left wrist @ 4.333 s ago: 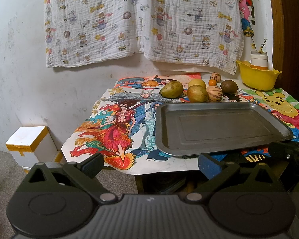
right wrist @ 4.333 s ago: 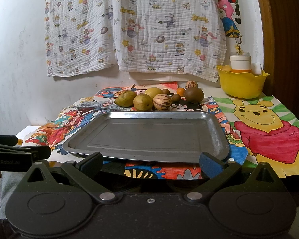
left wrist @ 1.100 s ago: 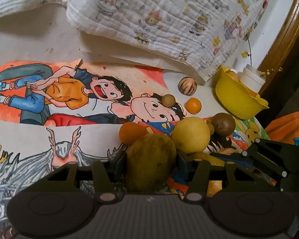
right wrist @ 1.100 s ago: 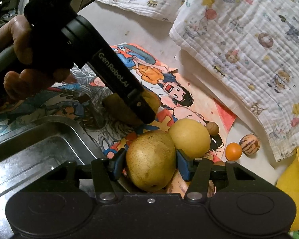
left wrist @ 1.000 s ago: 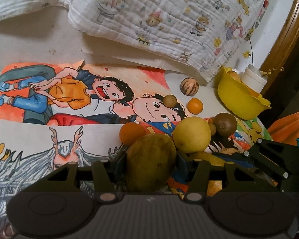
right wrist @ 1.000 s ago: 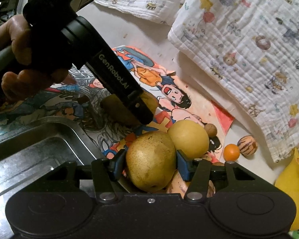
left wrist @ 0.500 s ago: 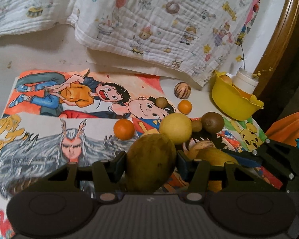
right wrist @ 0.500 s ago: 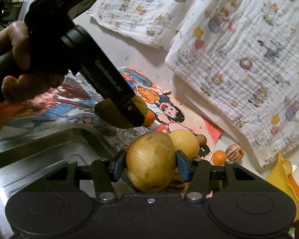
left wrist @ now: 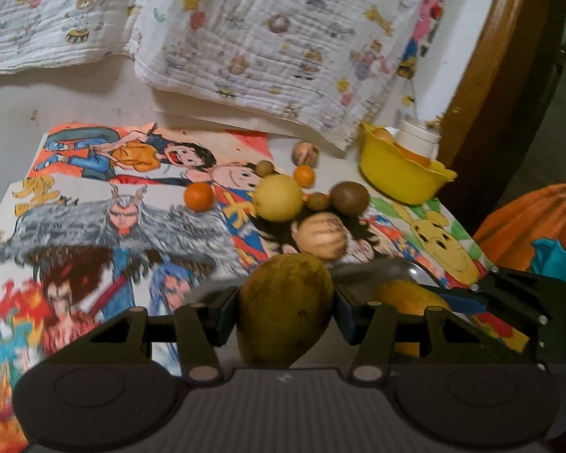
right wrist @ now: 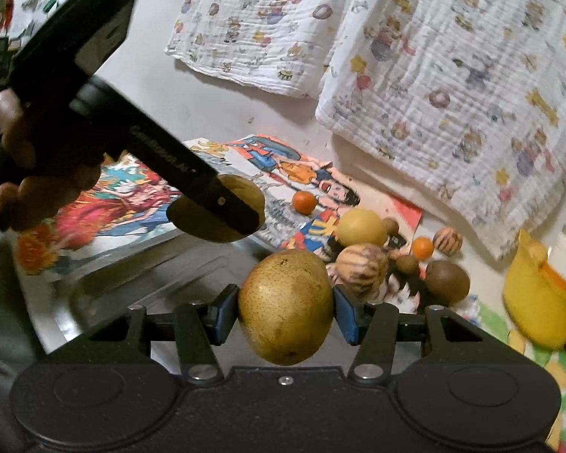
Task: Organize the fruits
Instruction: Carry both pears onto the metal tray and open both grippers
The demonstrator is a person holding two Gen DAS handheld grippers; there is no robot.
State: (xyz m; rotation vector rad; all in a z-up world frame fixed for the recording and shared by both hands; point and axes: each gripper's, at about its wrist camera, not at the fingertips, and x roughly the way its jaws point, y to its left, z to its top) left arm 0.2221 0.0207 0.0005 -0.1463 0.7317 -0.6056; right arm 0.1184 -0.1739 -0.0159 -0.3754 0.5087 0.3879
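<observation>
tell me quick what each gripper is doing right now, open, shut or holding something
Left gripper: shut on the greenish-brown fruit.
Right gripper: shut on the yellow pear.

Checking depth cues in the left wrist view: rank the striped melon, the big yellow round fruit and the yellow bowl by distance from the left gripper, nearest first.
From the left gripper, which is shut on a green-brown fruit:
1. Striped melon, just beyond the held fruit, slightly right.
2. Big yellow round fruit, farther back, near centre.
3. Yellow bowl, far right, by the wall.
</observation>
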